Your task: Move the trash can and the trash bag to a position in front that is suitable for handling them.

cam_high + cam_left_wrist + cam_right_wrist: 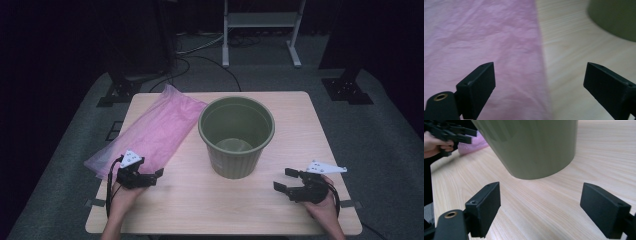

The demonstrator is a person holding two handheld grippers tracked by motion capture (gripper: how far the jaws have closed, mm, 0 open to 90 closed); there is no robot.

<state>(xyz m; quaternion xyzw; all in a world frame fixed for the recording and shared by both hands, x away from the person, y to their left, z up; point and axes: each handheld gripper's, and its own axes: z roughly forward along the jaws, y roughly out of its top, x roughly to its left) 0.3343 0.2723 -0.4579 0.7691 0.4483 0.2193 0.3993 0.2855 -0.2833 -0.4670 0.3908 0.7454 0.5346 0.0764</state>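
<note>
A crumpled pink plastic bag (155,131) lies along the left side of the wooden table (295,120). An olive-green ribbed bin (236,136) stands upright and empty at the table's middle. My left gripper (156,176) hovers at the bag's near end, pointing right, and is open. In the left gripper view its jaws (539,80) straddle the edge of the pink bag (481,42), holding nothing. My right gripper (285,179) is open at the bin's near right, pointing left. Its jaws (540,205) face the base of the bin (531,145), apart from it.
A white metal frame (260,30) stands on the grey floor behind the table, with cables near it. Dark stand feet sit off the far left corner (117,92) and the far right corner (347,87). The left gripper (451,132) appears beyond the bin.
</note>
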